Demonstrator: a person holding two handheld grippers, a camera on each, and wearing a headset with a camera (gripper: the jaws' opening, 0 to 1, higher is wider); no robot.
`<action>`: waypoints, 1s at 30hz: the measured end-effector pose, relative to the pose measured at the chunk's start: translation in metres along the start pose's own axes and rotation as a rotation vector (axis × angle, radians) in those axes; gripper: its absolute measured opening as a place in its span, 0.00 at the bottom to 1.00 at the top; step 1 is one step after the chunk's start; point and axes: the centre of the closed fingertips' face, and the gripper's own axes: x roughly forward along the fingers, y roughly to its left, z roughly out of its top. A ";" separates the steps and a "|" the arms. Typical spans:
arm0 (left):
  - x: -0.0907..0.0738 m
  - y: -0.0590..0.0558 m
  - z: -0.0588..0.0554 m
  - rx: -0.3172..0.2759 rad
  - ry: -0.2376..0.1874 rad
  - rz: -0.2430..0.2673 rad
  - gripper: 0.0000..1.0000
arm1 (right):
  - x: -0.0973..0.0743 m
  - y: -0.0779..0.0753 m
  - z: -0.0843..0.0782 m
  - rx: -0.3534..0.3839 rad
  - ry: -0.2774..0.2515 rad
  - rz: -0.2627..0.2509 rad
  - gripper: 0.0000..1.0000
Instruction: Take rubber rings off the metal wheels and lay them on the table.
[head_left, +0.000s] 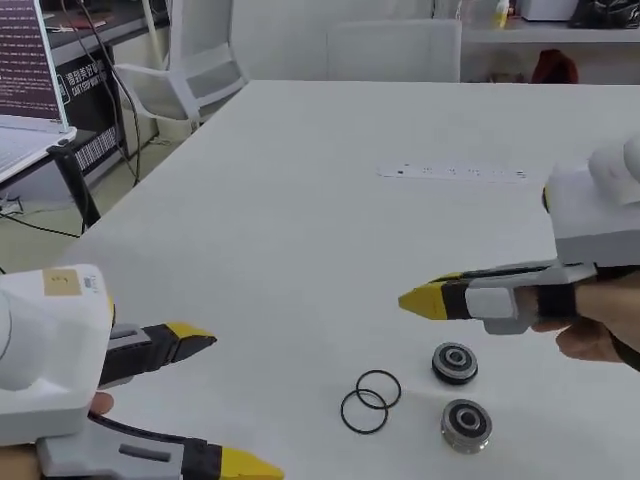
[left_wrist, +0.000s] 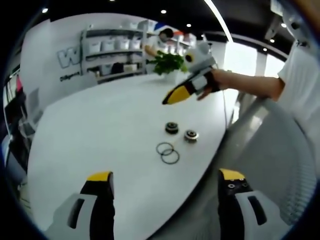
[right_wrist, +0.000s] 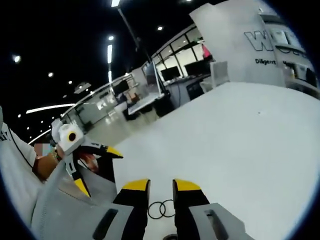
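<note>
The left gripper (head_left: 222, 400) is nearest, its jaws spread wide and empty. Ahead of its tips and off towards the other hand, two black rubber rings (head_left: 370, 398) lie flat on the white table (head_left: 300, 200), one overlapping the other. They look thin, light and limp. I judge they will stretch and flop rather than hold shape, and could snap back or flick away if pulled hard. A ring is best pinched at one spot on its band, on the side clear of the overlap.

Just beyond the rings, under the right gripper (head_left: 415, 298), stand two metal wheels, a nearer wheel (head_left: 466, 422) and a farther wheel (head_left: 455, 362), close together but not touching. They look small, dense and rigid, with smooth flanks likely to slip, so a hold across the rim should be safest. I cannot tell whether the dark band around each is a ring or a bare groove.

The right gripper hovers above the wheels, jaws drawn close with a slim gap and nothing between them.

Past its tips lies a white power strip (head_left: 450, 172). A yellowish sticker (head_left: 62, 282) on the left gripper's body is unreadable. The banner (head_left: 25, 60) carries print too small to read, and the wall lettering (right_wrist: 260, 37) begins with a large "W".
</note>
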 end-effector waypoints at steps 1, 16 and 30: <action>0.000 -0.001 0.000 0.006 0.003 -0.005 0.86 | -0.002 0.003 0.005 -0.020 -0.015 0.010 0.17; -0.010 0.031 0.074 0.140 -0.088 0.023 0.89 | -0.042 -0.014 0.023 -0.136 -0.139 -0.039 0.22; 0.043 0.009 0.159 0.370 -0.192 -0.060 0.80 | -0.057 -0.073 -0.022 0.004 -0.084 -0.184 0.20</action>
